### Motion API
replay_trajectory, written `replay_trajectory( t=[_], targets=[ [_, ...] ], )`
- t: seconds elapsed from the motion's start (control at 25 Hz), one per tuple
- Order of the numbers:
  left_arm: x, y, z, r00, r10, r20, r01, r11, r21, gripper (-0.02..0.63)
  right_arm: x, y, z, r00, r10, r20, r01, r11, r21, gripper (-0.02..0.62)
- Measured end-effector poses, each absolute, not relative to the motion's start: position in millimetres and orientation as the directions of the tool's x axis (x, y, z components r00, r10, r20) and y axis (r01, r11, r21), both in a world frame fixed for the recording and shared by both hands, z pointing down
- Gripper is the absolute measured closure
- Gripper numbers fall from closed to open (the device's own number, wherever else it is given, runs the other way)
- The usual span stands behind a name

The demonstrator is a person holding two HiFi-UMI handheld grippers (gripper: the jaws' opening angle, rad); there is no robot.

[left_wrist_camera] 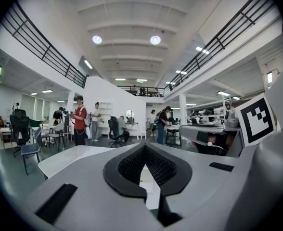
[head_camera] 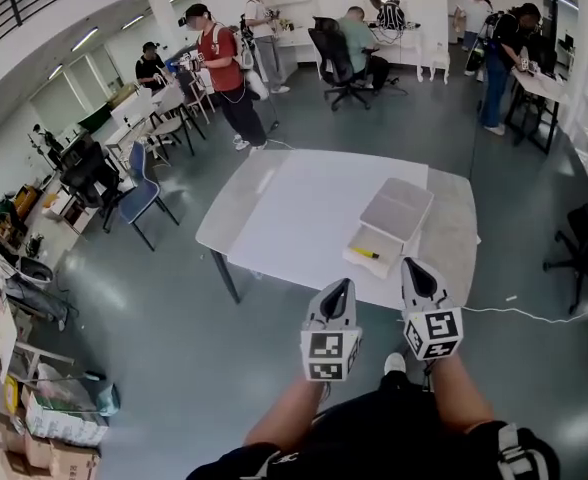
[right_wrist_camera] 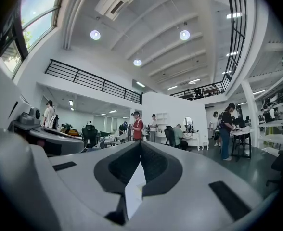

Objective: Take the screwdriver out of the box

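A white box (head_camera: 374, 258) lies open on the near right part of the white table (head_camera: 284, 218), its lid (head_camera: 398, 209) folded back behind it. Inside it rests a screwdriver (head_camera: 365, 253) with a yellow handle. Both grippers hang short of the table's near edge, close to the person's body. My left gripper (head_camera: 342, 286) points toward the box, jaws together and holding nothing. My right gripper (head_camera: 411, 265) sits just right of the box's near corner, also shut and empty. In the left gripper view the left gripper (left_wrist_camera: 144, 146) has its tips touching; the right gripper (right_wrist_camera: 140, 143) looks the same in its own view.
A blue chair (head_camera: 139, 193) stands left of the table and a black office chair (head_camera: 586, 243) at the far right. A white cable (head_camera: 534, 315) runs over the floor on the right. Several people stand or sit at desks at the back. Shelves and cartons crowd the left edge.
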State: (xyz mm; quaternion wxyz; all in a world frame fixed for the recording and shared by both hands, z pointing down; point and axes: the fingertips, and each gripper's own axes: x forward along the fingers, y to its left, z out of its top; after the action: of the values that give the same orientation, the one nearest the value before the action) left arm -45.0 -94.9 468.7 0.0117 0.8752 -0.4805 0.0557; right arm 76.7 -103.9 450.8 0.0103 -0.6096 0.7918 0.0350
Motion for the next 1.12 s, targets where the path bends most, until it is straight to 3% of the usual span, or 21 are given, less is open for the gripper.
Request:
replay_trajectory(
  t=[0.68, 1.12],
  targets=[
    [51, -246, 451, 0.462, -0.874, 0.150, -0.884, -0.468, -0.009, 0.601, 172, -255, 443, -0.337, -0.941, -0.018, -0.941, 0.336, 0.026, 0.583],
    [73, -298, 451, 0.420, -0.893, 0.164, -0.903, -0.429, -0.021, 0.601, 180, -315, 451, -0.409, -0.912, 0.019, -0.912, 0.410, 0.030, 0.583]
  ],
)
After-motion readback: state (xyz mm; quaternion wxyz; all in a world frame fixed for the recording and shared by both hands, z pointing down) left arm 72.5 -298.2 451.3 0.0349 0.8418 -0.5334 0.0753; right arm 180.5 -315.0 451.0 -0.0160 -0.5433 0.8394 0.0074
